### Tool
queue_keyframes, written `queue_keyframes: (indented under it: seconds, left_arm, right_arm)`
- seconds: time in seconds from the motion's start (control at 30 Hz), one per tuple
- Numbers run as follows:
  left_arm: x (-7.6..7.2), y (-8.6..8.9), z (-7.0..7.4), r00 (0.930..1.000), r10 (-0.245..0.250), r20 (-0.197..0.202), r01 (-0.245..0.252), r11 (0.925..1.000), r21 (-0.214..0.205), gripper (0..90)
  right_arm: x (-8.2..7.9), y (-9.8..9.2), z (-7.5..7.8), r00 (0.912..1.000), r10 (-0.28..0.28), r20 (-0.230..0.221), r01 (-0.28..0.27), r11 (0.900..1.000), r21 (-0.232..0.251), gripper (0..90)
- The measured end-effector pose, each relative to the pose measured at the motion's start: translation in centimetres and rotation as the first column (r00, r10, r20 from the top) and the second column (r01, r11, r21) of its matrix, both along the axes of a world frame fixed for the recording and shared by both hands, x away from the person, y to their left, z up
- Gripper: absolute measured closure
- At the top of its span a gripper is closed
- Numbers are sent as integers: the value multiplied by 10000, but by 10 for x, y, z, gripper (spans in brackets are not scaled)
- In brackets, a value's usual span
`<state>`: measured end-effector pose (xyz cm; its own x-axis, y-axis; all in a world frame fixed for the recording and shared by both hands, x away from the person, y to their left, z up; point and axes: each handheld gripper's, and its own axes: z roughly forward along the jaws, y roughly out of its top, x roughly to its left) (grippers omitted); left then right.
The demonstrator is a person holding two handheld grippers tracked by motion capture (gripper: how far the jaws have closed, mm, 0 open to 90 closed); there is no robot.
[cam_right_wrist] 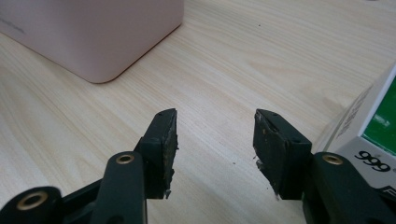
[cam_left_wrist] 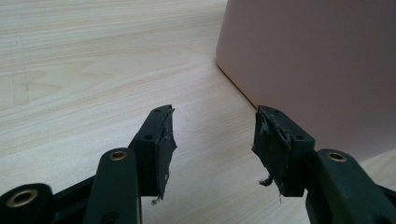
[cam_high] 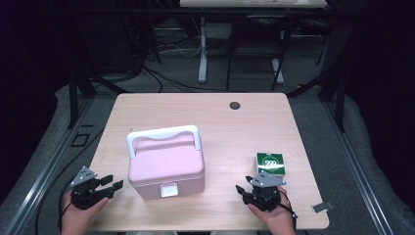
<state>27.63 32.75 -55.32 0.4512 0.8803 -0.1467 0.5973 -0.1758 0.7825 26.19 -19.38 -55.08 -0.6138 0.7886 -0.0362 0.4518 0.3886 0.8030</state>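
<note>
A pink lidded box [cam_high: 165, 164] with a white handle and a white front clasp stands on the wooden table [cam_high: 205, 112]. My left gripper [cam_high: 113, 186] rests open at the table's front left corner, a short way left of the box; in the left gripper view the box's pink wall [cam_left_wrist: 317, 70] rises just beyond the right jaw of the left gripper [cam_left_wrist: 212, 133], with nothing between the jaws. A green and white carton [cam_high: 270, 164] sits at the front right. My right gripper [cam_high: 244, 191] lies open just in front of the carton [cam_right_wrist: 373, 126], with only bare table between the jaws of the right gripper [cam_right_wrist: 215, 135].
A dark round hole [cam_high: 235, 105] marks the table's far side. A small metal clip [cam_high: 321, 207] lies at the front right corner. The pink box's corner [cam_right_wrist: 93, 37] shows to the left in the right gripper view. Dark stands and cables fill the floor behind.
</note>
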Motion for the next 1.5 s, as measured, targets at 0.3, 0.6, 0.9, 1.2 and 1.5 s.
queue_keyframes:
  seconds: [0.3,0.6,0.9,1.2,1.5]
  left_arm:
    - [-2,-4,3,9998,43,200,-41,9999,-125,487]
    - [4,-13,10,9994,-156,-302,137,9979,-635,556]
    - [4,-18,12,9993,-123,-345,101,9979,-646,593]
    - [9,-38,18,9996,-53,-290,29,9968,-793,602]
    - [19,-40,21,9995,122,-298,-143,9973,-723,649]
  right_arm:
    - [-1,1,0,9990,-190,-409,193,9998,57,502]
    - [9,20,-1,9954,165,-943,-123,9989,453,534]
    - [26,35,5,9923,58,-1237,-13,9993,360,639]
    - [40,54,12,9927,-14,-1204,140,9945,1039,645]
    - [48,65,12,9947,-211,-1005,326,9928,1151,612]
